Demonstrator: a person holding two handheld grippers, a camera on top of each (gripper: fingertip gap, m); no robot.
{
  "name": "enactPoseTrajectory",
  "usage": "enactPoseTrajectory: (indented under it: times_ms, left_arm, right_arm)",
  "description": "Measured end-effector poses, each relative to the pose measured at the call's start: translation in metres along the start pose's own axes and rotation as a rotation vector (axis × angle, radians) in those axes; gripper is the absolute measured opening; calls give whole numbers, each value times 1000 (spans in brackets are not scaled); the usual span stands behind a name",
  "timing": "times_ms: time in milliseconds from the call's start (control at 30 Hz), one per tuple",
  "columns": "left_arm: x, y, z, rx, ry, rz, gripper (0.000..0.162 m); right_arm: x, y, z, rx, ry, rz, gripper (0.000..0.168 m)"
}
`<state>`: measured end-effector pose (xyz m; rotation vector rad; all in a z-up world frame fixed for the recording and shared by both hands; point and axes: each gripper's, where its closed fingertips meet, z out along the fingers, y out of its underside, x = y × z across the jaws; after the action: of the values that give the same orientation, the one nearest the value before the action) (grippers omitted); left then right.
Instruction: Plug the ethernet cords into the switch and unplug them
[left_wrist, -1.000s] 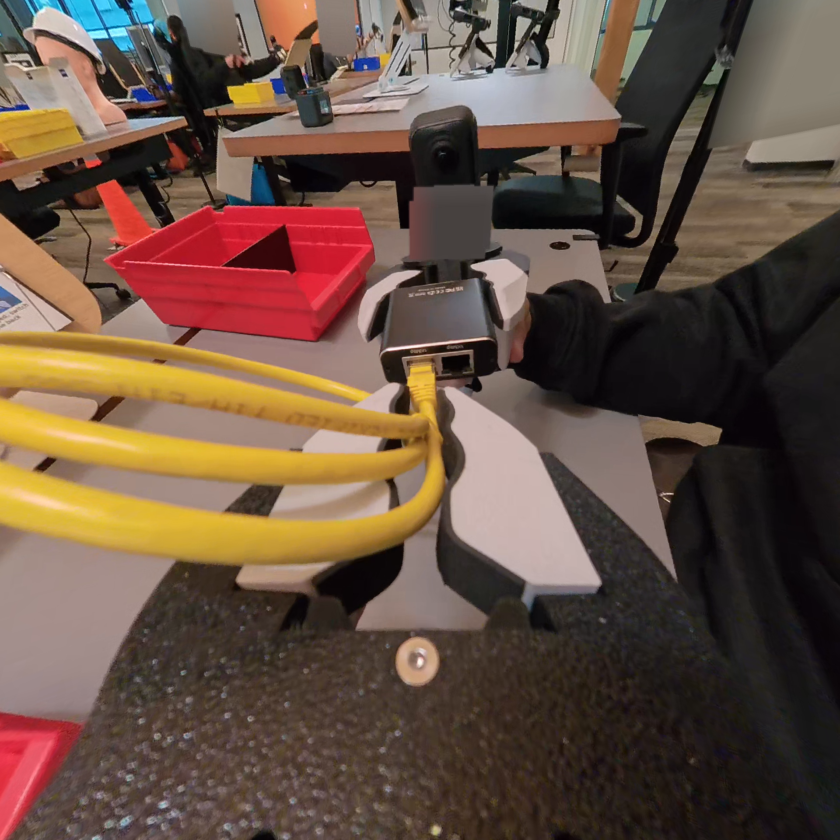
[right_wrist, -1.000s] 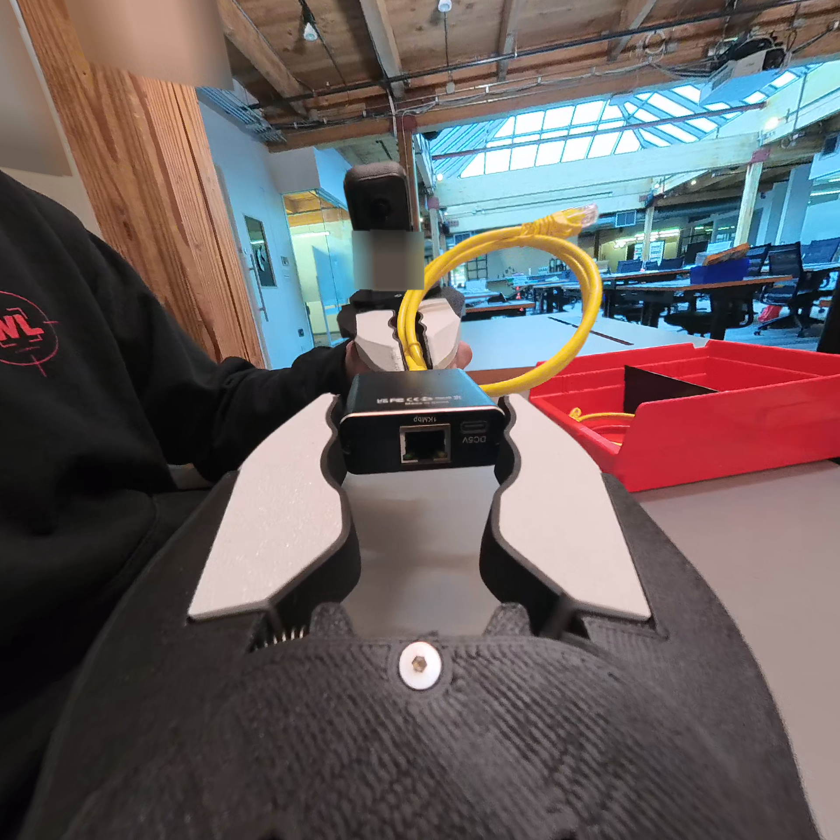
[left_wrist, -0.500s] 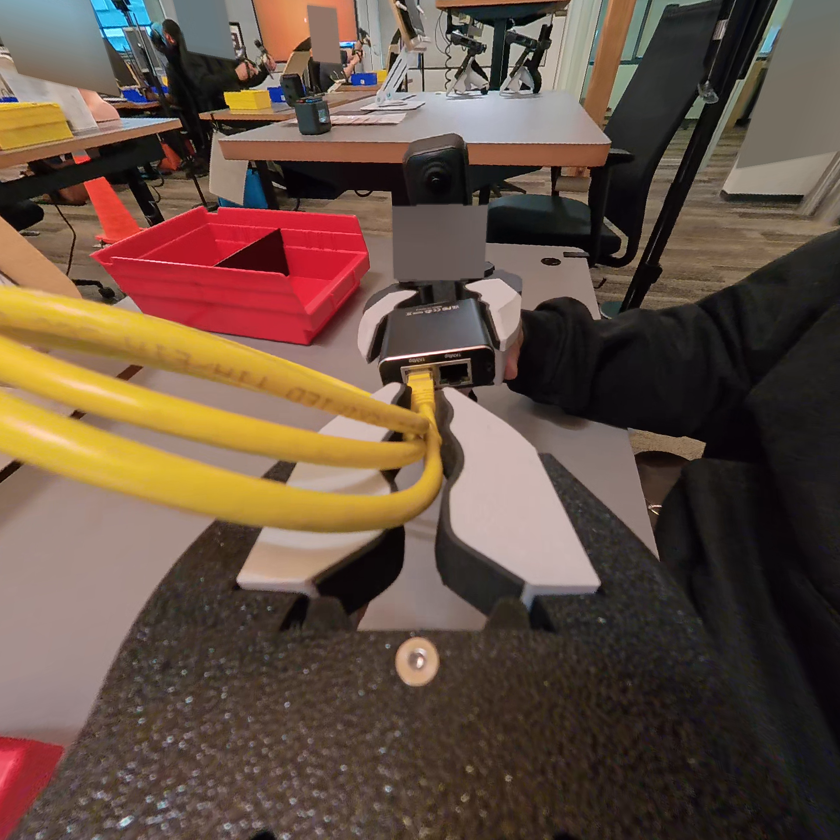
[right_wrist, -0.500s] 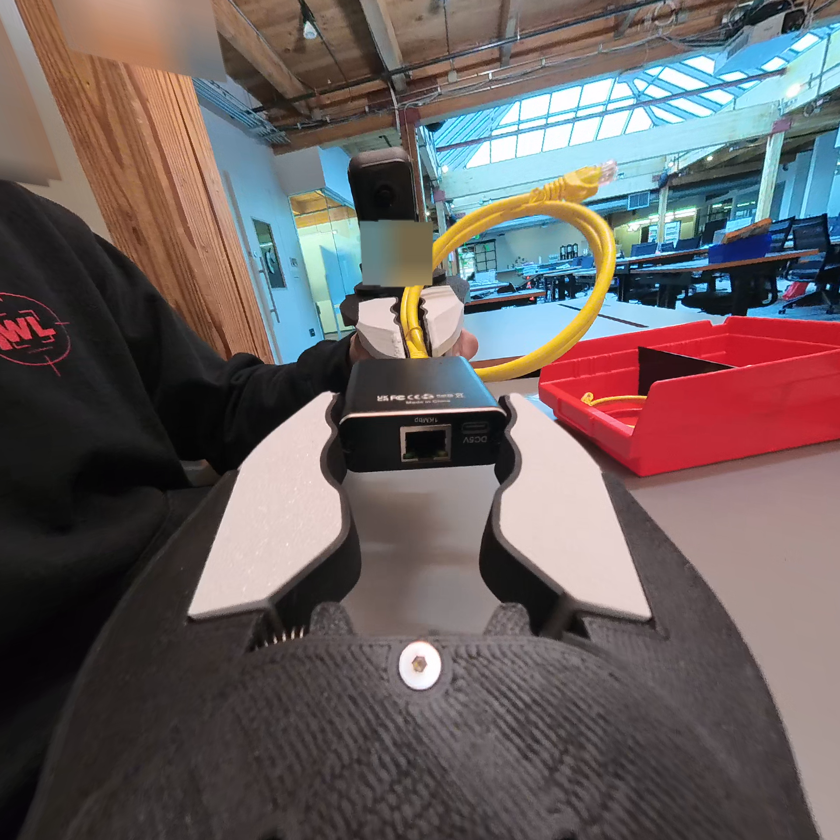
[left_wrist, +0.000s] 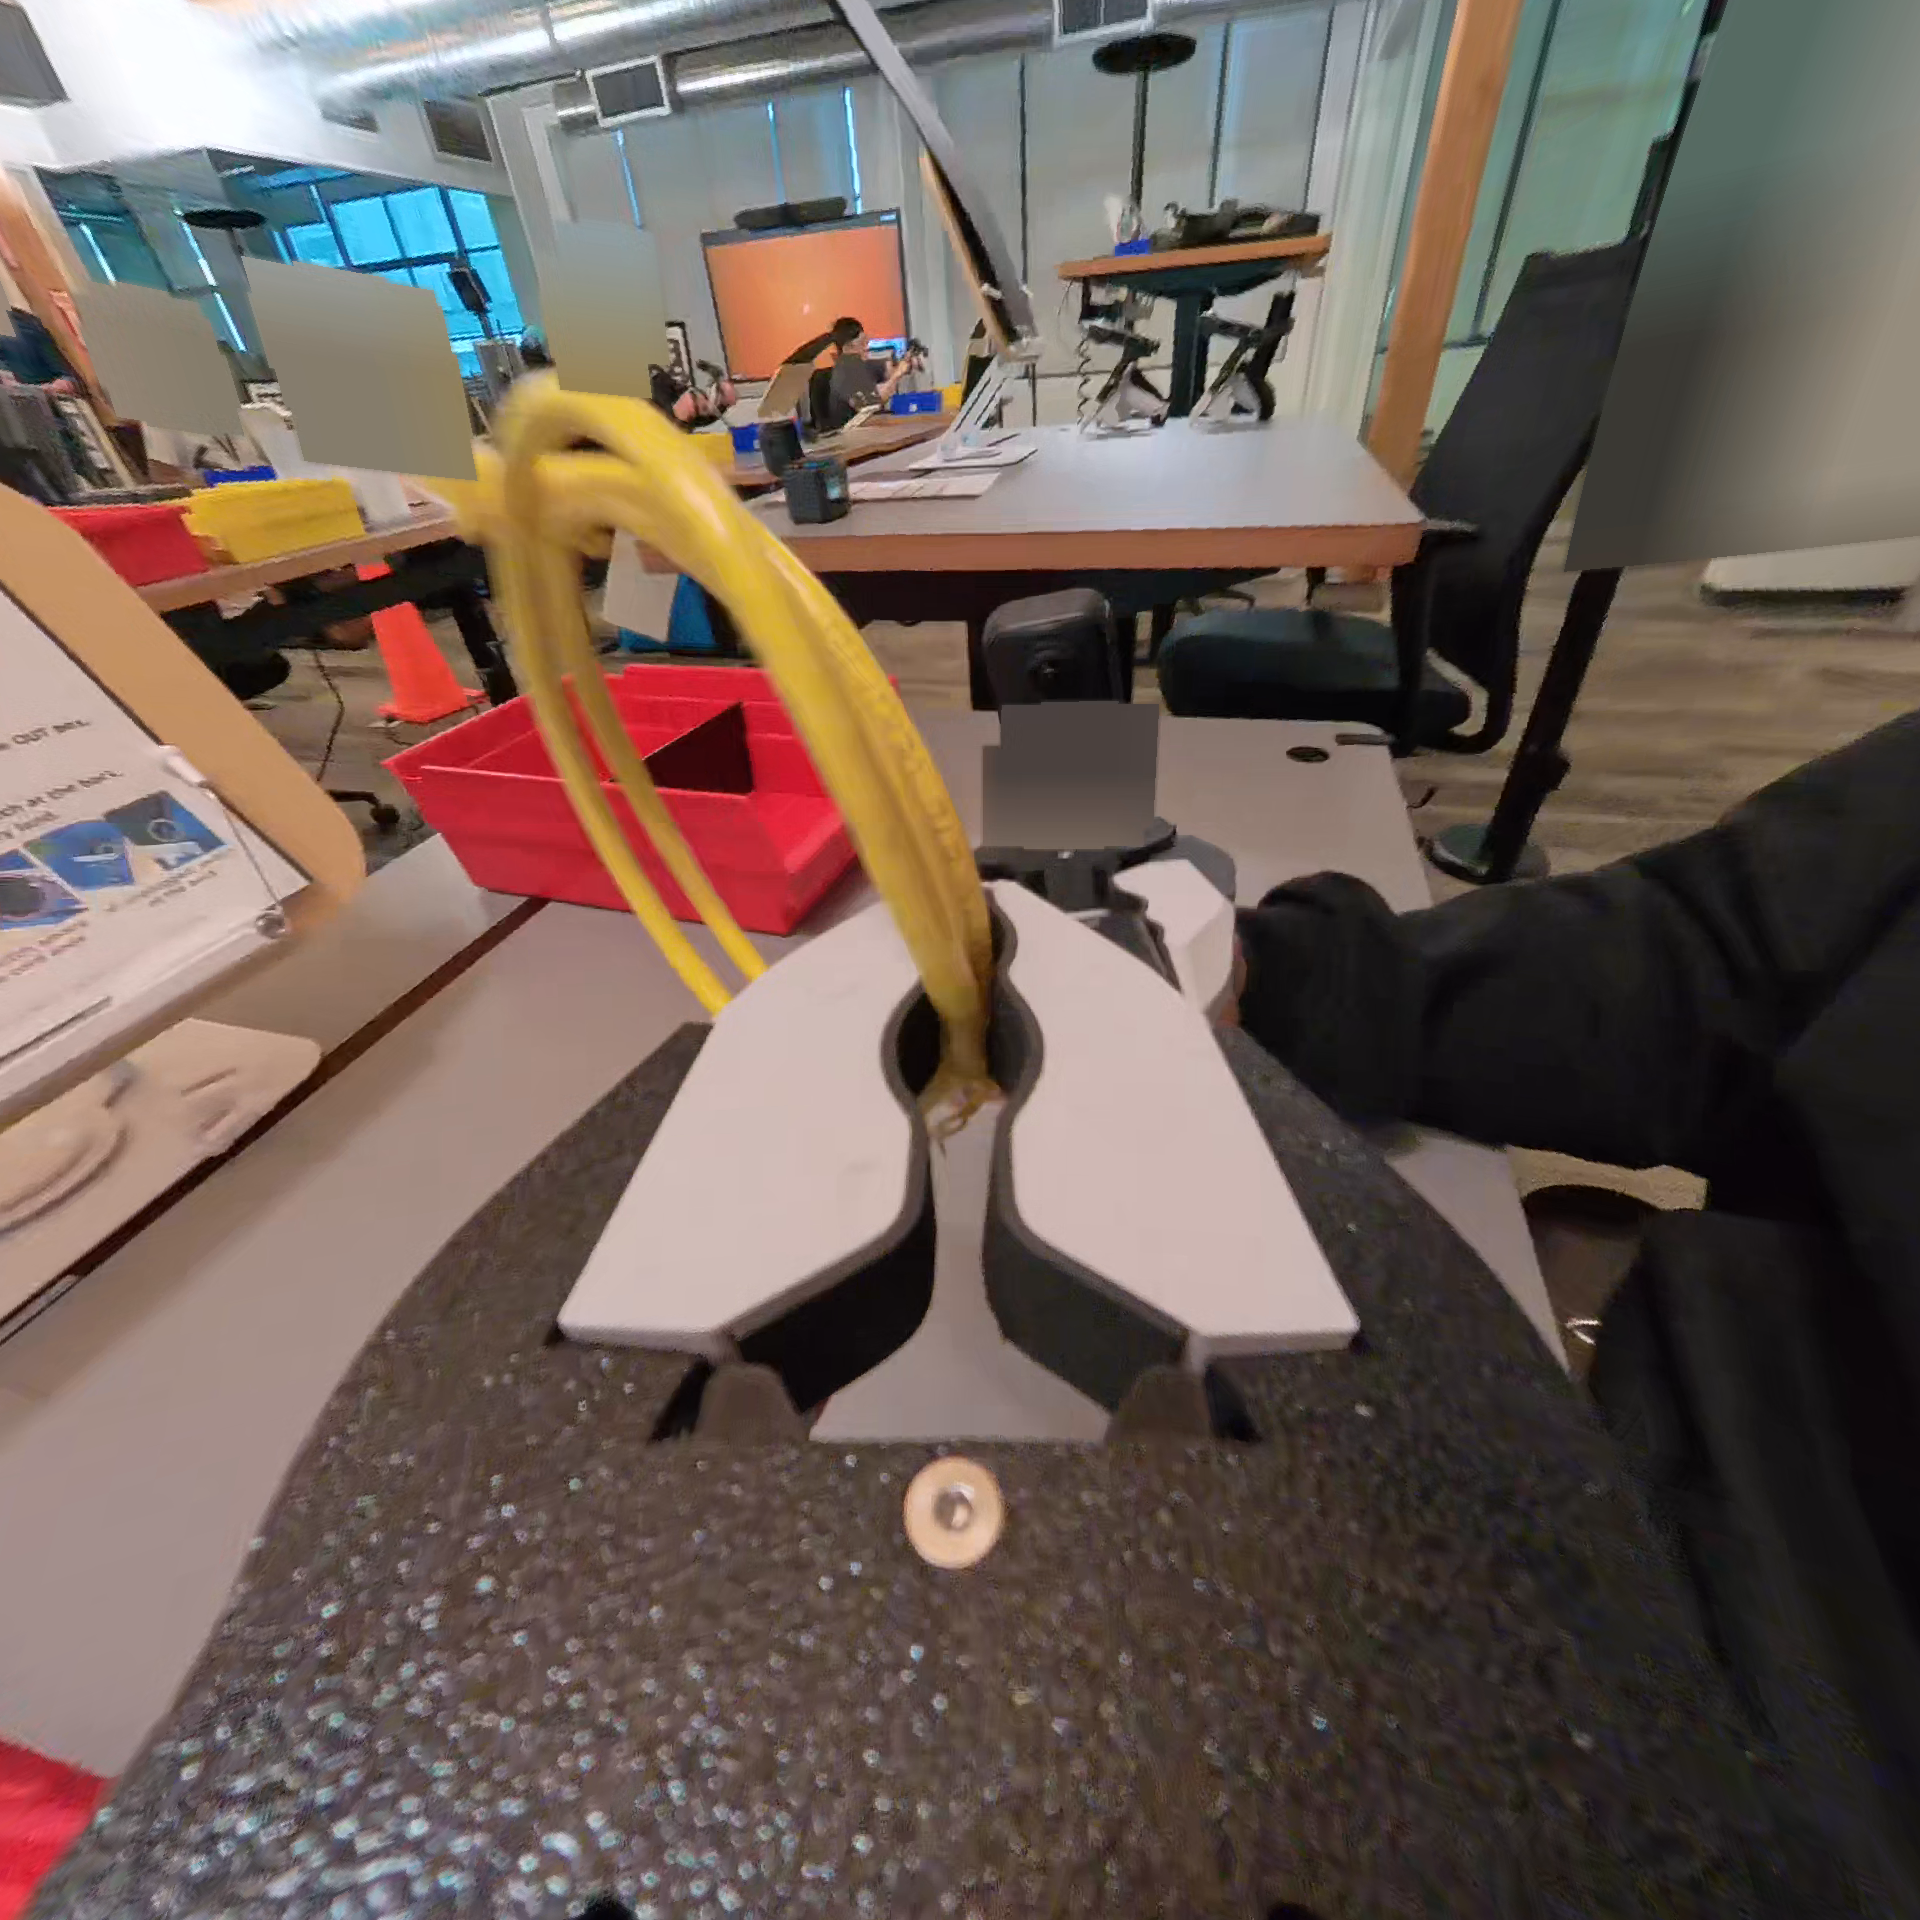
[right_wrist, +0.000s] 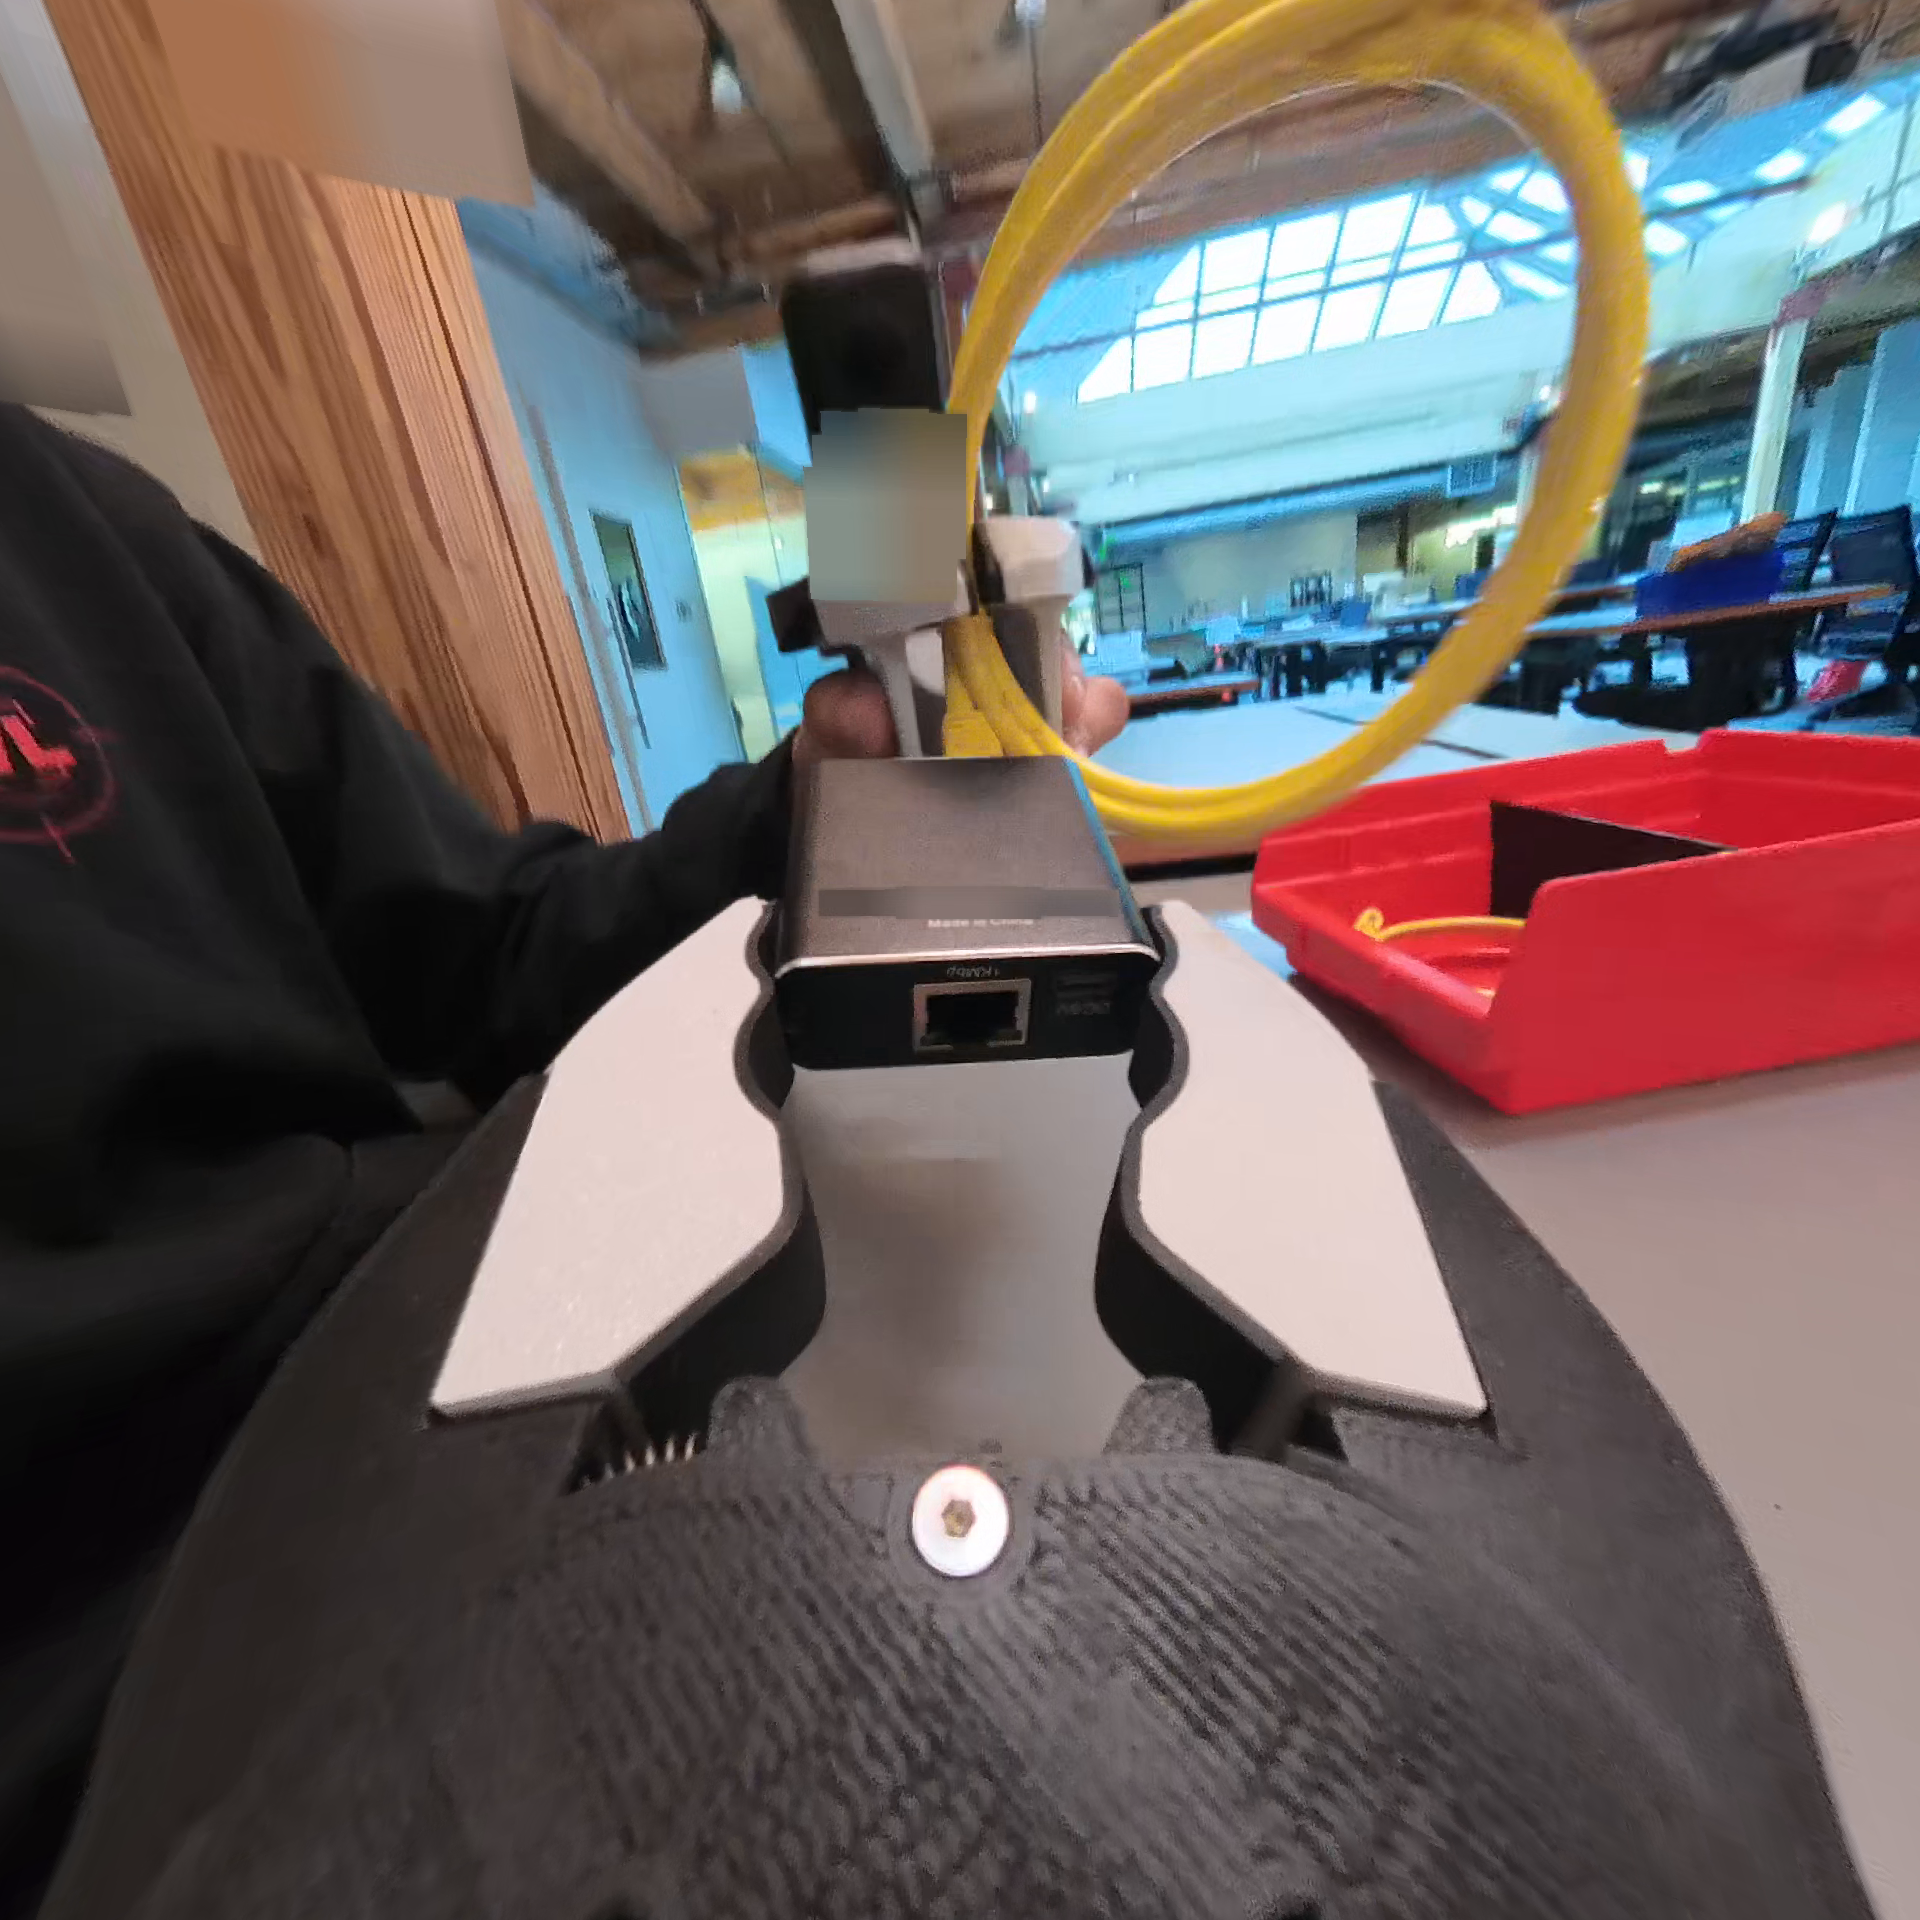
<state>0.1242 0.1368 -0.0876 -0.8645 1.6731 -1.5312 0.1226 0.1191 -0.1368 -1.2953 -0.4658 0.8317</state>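
My right gripper (right_wrist: 961, 935) is shut on a small black switch (right_wrist: 956, 862) and holds it level above the table, an empty port facing the camera. My left gripper (left_wrist: 987, 935) is shut on a yellow ethernet cord (left_wrist: 831, 675) just behind its plug. The cord loops high above the fingers. In the right wrist view the left gripper (right_wrist: 982, 675) stands over the switch's far end, with the plug (right_wrist: 966, 727) at that edge. I cannot tell whether the plug sits in a port. The switch is hidden in the left wrist view.
A red bin (left_wrist: 644, 842) with a black divider stands on the grey table (left_wrist: 416, 1091) beyond the grippers. It holds another yellow cord (right_wrist: 1455, 925). A sign stand (left_wrist: 125, 883) is at the left. The person's black sleeve (left_wrist: 1558, 987) is at the right. About 6 cm separates my left fingertips from my right.
My left gripper has tilted and the cord loop has swung from lying out to the left to standing upright. The switch has dropped out of the left wrist view. The right gripper still holds the switch.
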Motion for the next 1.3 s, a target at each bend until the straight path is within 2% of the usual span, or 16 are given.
enactPoseTrajectory:
  times_ms: [67, 267, 367, 533, 633, 733, 800, 900, 967, 1033, 1067, 1167, 1300]
  left_arm:
    - [-1, 5, 2, -26, -8, -1, 6]
    - [-9, 31, 3, -21, -48, -140, 43]
    - [-12, 43, -3, -94, -75, -171, 48]
    - [-1, 37, -14, -194, -103, -82, 41]
    - [5, 29, -5, -230, -124, -36, 40]
    - [6, 33, 10, -224, -107, -71, 36]
    - [4, 32, 16, -174, -102, -139, 32]
    - [6, 16, 16, -17, -54, -223, 22]
    - [5, 11, 12, 43, -28, -260, 23]
    - [-3, 8, 6, 76, -74, -215, 30]
    - [-6, 6, 3, 82, -98, -164, 28]
    - [0, 14, 2, 14, -82, -32, 30]
    - [4, 34, 2, -105, -58, 1, 28]
  right_arm:
    - [2, -12, -9, 42, 14, -24, 66]
    - [6, -52, -37, 226, 77, -58, 65]
    - [12, -55, -47, 249, 118, -72, 65]
    - [15, -51, -52, 186, 148, -110, 65]
    - [14, -46, -45, 155, 142, -122, 65]
    - [7, -45, -34, 151, 105, -121, 65]
    - [2, -44, -28, 153, 81, -121, 65]
    - [-3, -48, -25, 163, 56, -124, 65]
    - [-4, -48, -25, 156, 50, -122, 65]
    - [-4, -45, -25, 137, 44, -109, 65]
    - [-3, -44, -25, 135, 42, -102, 65]
    - [-3, -43, -25, 138, 37, -89, 65]
    - [-1, -43, -25, 131, 50, -95, 65]
